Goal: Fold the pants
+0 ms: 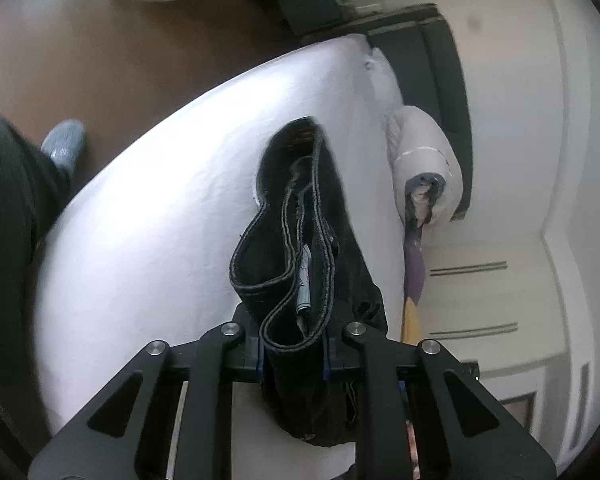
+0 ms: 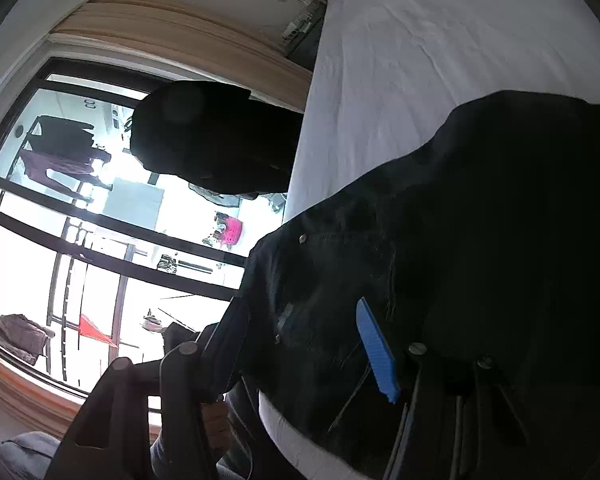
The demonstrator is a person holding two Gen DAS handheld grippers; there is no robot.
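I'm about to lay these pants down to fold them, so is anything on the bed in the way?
Nothing visible. The left gripper holds the black pants above the white bed sheet, which looks bare beneath them. The rolled duvet lies off to the side, apart.
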